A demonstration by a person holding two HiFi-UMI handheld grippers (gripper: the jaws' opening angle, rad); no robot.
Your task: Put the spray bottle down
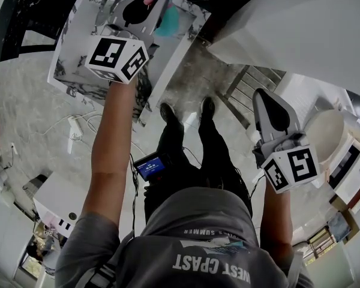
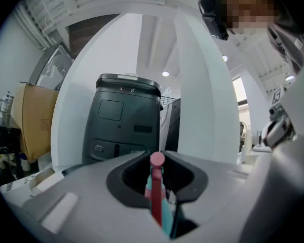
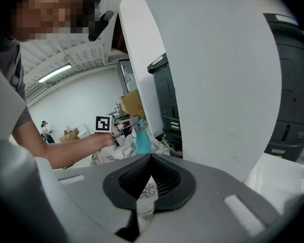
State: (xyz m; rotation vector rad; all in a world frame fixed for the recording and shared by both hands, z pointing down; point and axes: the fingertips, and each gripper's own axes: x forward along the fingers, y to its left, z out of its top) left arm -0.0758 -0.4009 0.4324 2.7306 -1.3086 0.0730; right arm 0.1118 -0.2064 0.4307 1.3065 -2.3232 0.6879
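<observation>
- Grips the spray bottle [image 1: 168, 21] in the left tongs [image 1: 161, 0], jaws pinched narrow on the neck just under the pink head, with nothing else between them.
- Hangs the teal body below those tongs, long axis upright, base toward the marble-patterned desk [image 1: 72, 35] at far left. Cannot tell whether the base touches the top.
- Calls, by judgement, for a short straight lowering onto the desk before any release, with the axis kept upright so the bottle does not tip.
- Holds the right tongs [image 1: 263, 98] shut and empty at near right, well apart from the bottle and angled down. Leaves the left hand as the only one placed for the set-down.
- Shows no contents anywhere: bottle wall is opaque teal, and the cardboard box [image 2: 35, 120] at far left has its inside hidden.
</observation>
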